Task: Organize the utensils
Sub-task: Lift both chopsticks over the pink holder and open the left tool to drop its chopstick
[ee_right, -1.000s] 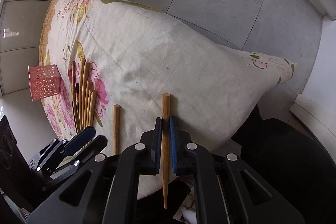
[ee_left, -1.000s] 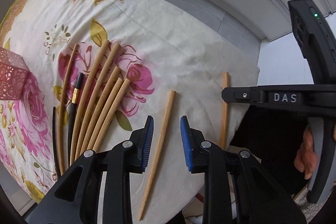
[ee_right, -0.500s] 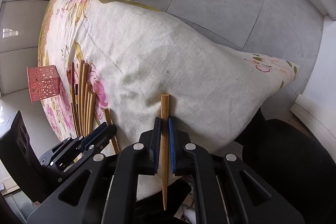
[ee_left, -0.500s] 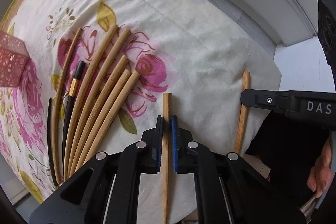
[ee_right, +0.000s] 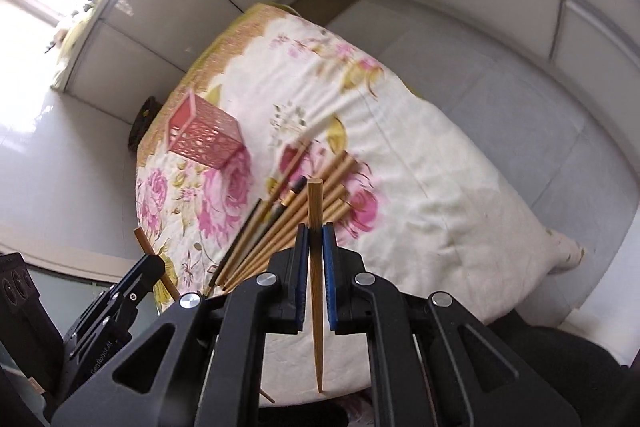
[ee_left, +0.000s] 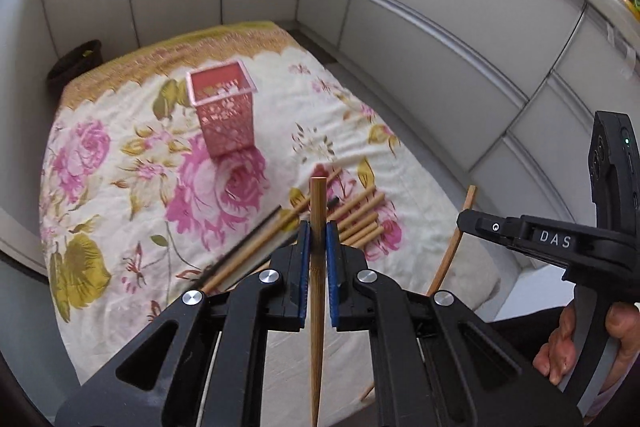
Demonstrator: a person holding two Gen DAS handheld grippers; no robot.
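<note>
My left gripper is shut on a wooden chopstick, held in the air above the floral cloth. My right gripper is shut on a second wooden chopstick, also lifted off the table. A pink perforated holder stands upright farther back on the cloth. Several wooden and dark chopsticks lie in a bunch on the cloth just beyond both grippers. In the left wrist view the right gripper's chopstick shows slanted at the right.
The table carries a cream cloth with pink roses and a yellow border. Grey cabinet fronts curve around the far side. A dark bin stands on the floor at the far left corner. A hand grips the right tool.
The left gripper closed on the chopstick that lay between its jaws. Both grippers then rose off the cloth with their chopsticks and turned, bringing the pink holder into the middle of view.
</note>
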